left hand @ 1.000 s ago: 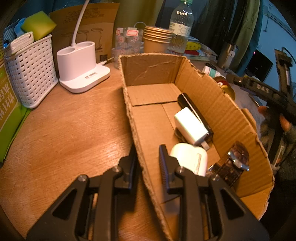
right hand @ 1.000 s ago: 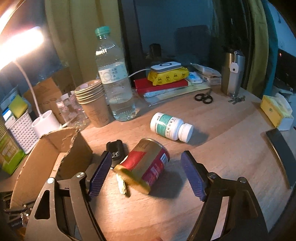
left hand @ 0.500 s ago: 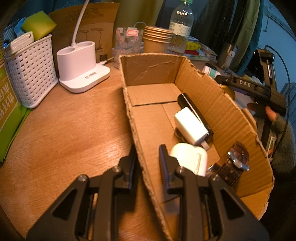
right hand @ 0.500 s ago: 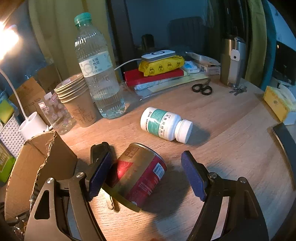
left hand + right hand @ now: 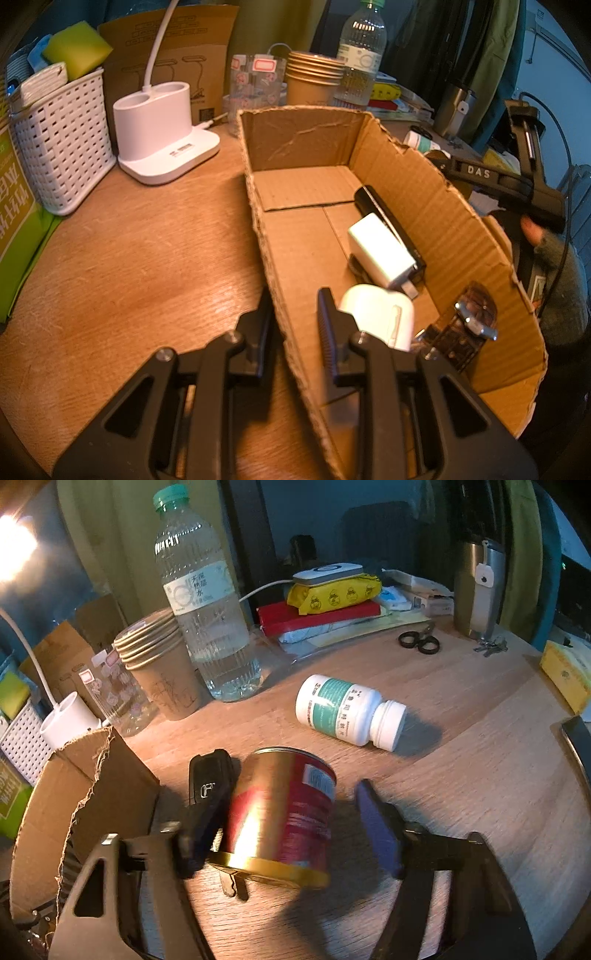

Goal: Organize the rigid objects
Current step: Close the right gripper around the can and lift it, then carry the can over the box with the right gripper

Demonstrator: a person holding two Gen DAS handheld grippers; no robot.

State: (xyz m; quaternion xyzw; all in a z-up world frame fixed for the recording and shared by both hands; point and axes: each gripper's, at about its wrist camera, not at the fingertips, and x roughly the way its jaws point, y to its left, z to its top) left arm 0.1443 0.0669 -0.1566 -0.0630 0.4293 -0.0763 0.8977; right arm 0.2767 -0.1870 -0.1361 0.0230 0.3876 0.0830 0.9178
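Observation:
My left gripper (image 5: 295,301) is shut on the left wall of the cardboard box (image 5: 303,243), one finger inside and one outside. In the box lie a black bar (image 5: 388,221), a white charger (image 5: 380,253), a white rounded case (image 5: 376,317) and a wristwatch (image 5: 469,325). In the right wrist view my right gripper (image 5: 291,794) straddles a red and gold can (image 5: 284,812) lying on the table. Its jaws are closing; the left pad is at the can, the right pad (image 5: 375,823) stands a little off it. A black car key (image 5: 207,775) lies beside the can's left side.
A white pill bottle (image 5: 343,710) lies beyond the can. Further back stand a water bottle (image 5: 207,602), stacked paper cups (image 5: 162,664) and a steel flask (image 5: 478,587). Scissors (image 5: 419,642) and keys lie near the flask. A white basket (image 5: 62,147) and lamp base (image 5: 162,136) stand left of the box.
The right gripper has come down and forward over the can and its jaws have narrowed around it. The left gripper and the box have not moved.

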